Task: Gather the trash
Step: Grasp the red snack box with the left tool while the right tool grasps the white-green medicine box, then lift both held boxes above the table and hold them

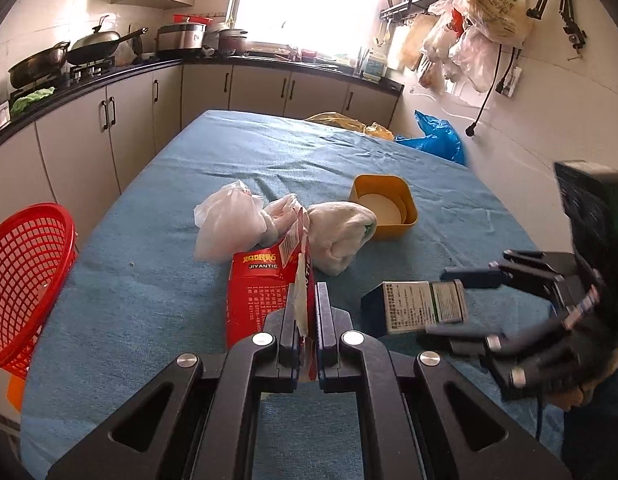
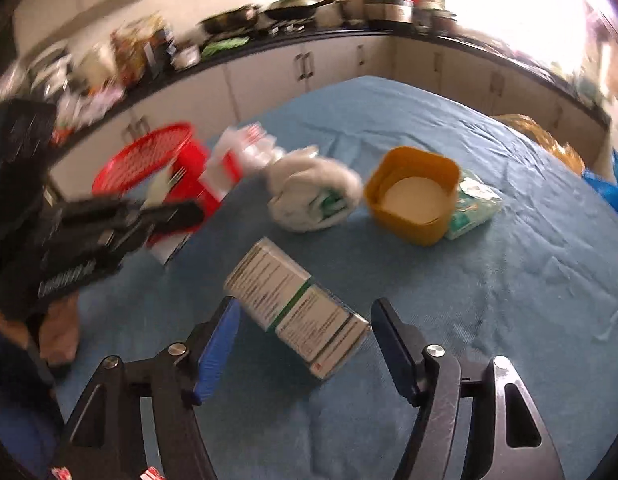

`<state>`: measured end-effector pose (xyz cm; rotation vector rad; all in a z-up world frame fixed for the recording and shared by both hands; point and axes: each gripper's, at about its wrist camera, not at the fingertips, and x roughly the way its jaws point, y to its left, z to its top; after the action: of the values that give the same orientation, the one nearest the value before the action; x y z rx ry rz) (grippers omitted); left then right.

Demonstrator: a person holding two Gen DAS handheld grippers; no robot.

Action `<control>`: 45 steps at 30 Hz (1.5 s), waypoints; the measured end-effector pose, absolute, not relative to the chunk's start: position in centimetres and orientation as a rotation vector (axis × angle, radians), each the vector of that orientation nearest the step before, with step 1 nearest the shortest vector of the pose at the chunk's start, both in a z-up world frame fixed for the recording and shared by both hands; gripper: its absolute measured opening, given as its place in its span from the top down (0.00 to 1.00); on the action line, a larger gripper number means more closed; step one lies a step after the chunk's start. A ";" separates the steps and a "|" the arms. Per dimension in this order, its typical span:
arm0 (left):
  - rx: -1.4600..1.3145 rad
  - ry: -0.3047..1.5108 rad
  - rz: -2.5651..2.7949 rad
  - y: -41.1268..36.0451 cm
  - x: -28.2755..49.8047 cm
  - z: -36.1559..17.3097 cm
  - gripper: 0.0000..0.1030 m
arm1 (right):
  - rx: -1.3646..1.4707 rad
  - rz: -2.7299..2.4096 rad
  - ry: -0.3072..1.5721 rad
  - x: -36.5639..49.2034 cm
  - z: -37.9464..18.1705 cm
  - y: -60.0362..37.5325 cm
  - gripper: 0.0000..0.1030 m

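Observation:
In the left wrist view my left gripper [image 1: 305, 304] is shut on the torn top edge of a red carton [image 1: 257, 292], which stands on the blue cloth. The right wrist view shows that gripper [image 2: 177, 212] blurred at the left, with the red carton [image 2: 225, 168] in it. A small white and green box [image 2: 297, 308] lies tilted on the cloth between the fingers of my right gripper [image 2: 305, 308]. Its jaws stand open, with a gap on each side of the box. From the left wrist view the right gripper [image 1: 435, 304] straddles the box [image 1: 413, 308].
A red mesh basket [image 1: 25, 280] [image 2: 149, 152] sits at the table's left edge. Beyond the carton lie a crumpled white plastic bag [image 1: 225, 224], a white bundle [image 1: 341, 236] [image 2: 309, 192], a yellow tub [image 1: 385, 204] [image 2: 417, 196] and a tissue pack [image 2: 473, 204]. Kitchen counters ring the table.

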<state>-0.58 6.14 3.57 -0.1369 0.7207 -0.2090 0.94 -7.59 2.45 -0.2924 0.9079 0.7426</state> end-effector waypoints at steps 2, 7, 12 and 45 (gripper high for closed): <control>-0.140 0.720 -0.206 6.3 -0.6 3.6 0.95 | -0.372 0.761 0.892 -0.7 2.3 -7.1 0.36; -0.139 0.717 -0.206 6.3 -0.6 3.7 0.95 | -0.390 0.736 0.847 -1.1 3.0 -7.5 0.35; -0.138 0.712 -0.212 6.0 -0.6 3.8 0.95 | -0.299 0.722 0.886 0.8 2.3 -7.4 0.41; -0.035 0.639 -0.221 4.2 -1.7 4.4 0.95 | 0.035 0.515 0.746 0.9 4.6 -9.2 0.64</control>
<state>-1.67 4.20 4.40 -0.0345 0.6392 -0.2209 0.93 -9.17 4.62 0.0347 0.7462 0.5151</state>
